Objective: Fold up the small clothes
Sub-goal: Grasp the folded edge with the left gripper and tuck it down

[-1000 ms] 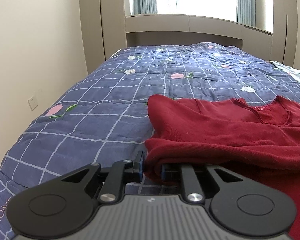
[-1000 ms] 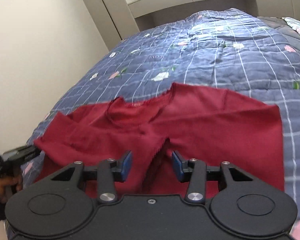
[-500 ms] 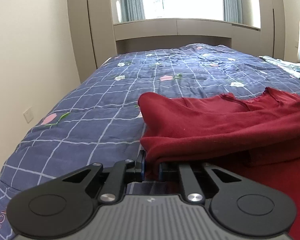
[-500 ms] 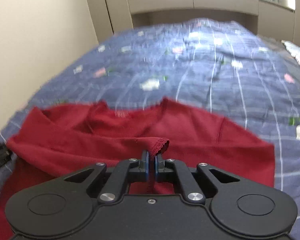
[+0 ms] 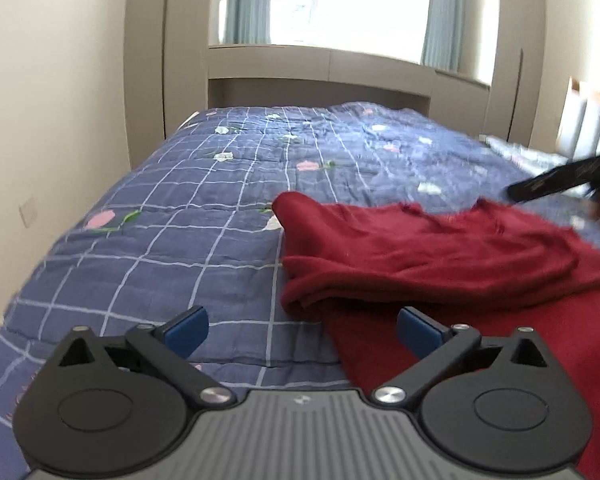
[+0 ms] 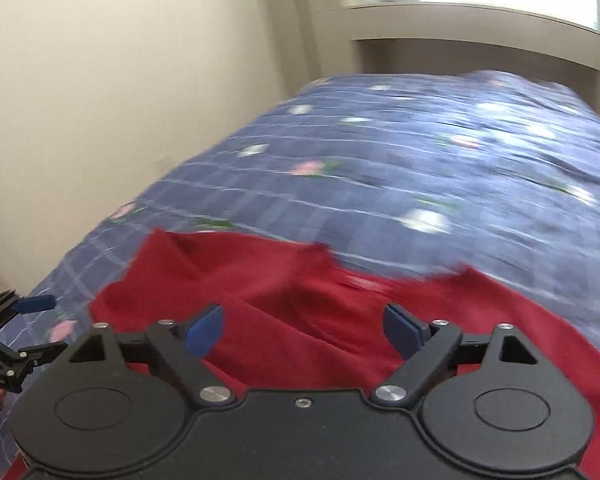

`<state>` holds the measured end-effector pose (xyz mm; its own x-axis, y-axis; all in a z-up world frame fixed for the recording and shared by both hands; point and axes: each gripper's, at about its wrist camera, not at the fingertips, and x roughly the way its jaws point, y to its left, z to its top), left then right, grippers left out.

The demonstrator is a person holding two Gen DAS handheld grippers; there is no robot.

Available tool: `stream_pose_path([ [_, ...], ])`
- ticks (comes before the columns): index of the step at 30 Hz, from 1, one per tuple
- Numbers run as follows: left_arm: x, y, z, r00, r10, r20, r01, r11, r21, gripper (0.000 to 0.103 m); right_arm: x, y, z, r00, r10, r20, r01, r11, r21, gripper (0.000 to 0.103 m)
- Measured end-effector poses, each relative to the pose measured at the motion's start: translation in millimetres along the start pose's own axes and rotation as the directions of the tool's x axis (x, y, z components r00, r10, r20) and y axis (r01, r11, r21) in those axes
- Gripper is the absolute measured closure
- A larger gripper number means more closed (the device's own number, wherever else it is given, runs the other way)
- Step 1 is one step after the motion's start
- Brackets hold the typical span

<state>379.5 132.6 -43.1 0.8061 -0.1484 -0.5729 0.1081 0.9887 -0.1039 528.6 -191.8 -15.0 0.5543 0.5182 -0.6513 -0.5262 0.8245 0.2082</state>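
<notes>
A dark red knit top (image 5: 440,256) lies on the blue checked quilt (image 5: 204,208), its left sleeve folded over the body. My left gripper (image 5: 302,330) is open and empty, just short of the folded sleeve's near edge. The top also shows in the right wrist view (image 6: 300,300), blurred. My right gripper (image 6: 304,328) is open and empty above the middle of the top. The left gripper (image 6: 32,324) appears at the far left of the right wrist view, open. The right gripper's edge (image 5: 560,182) shows at the far right of the left wrist view.
The bed runs back to a beige headboard shelf (image 5: 320,64) under a bright window. A cream wall (image 5: 52,100) with a socket (image 5: 28,216) flanks the bed's left side. Another patterned cloth (image 5: 516,152) lies at the far right of the bed.
Both grippers were shut on the red top half a second ago; both have opened and let it go. The sleeve now lies folded on the body. Both cameras have lifted and tilted.
</notes>
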Motion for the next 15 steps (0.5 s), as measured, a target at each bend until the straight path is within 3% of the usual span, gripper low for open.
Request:
stream_pose_path([
  [3,6.7,14.2,9.3,1.000,-0.023,0.007,0.024,0.992,-0.125,0.000,42.5,31.0,20.2,0.995,0.092,-0.023,-0.093,0.995,-0.031,0.017],
  [8,37.0,36.0,15.8,0.996,-0.093,-0.002,0.087,0.942,-0.325,0.004,105.2,72.2,52.5,0.971,0.225,-0.081,-0.227,0.974,-0.013,0.040],
  [13,59.9,52.0,9.6,0.990,-0.138,-0.016,0.118,0.896,-0.427,0.015,148.8,101.5,71.0,0.945,0.288,-0.157,-0.298,0.953,-0.048,0.044],
  [15,64.5,53.3,7.1,0.988,-0.153,-0.017,0.132,0.897,-0.422,0.023,157.4,108.0,75.7,0.939,0.299,-0.172,-0.313,0.948,-0.060,0.063],
])
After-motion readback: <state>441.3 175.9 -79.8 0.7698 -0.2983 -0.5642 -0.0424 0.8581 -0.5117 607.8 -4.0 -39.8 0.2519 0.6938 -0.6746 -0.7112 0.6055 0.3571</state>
